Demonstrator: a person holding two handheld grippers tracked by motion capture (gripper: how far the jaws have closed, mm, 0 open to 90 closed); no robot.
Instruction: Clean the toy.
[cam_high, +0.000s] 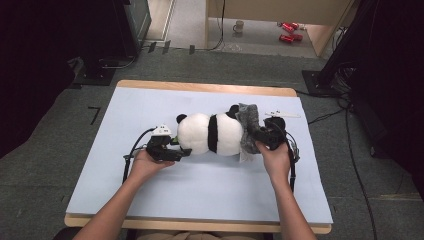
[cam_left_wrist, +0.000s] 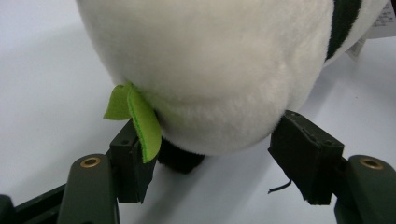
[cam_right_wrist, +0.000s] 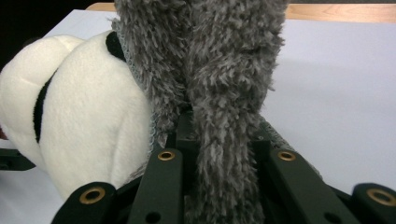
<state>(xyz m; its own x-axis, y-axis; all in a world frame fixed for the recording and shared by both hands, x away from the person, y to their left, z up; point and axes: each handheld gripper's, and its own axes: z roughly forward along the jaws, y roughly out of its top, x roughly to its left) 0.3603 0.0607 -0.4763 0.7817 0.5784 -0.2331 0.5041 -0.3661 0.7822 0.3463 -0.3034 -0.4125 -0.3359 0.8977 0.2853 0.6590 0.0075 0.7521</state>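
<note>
While my right tool (cam_right_wrist: 224, 186) stays out of the count as a free hand, being clamped on a fold of the grey fuzzy cloth (cam_right_wrist: 219, 79), I list it first: jaws narrow, pile bunched between them, cloth draped over the near end of the plush panda (cam_high: 212, 133). Left tool (cam_left_wrist: 219, 163): jaws standing wide, one either side of the panda's rounded end, pads not pressing on the fur that I can see; a green felt leaf (cam_left_wrist: 135, 119) hangs against the left-hand pad. Panda: lying on its side on the pale blue counter (cam_high: 200, 185), long axis running across from one tool to the other, black band round its middle. Cloth sits at the right-hand end, so the right hand is the nearer one to it; the left merely brackets the far end. Judgement: any pull of the cloth along the body runs toward my left tool.
</note>
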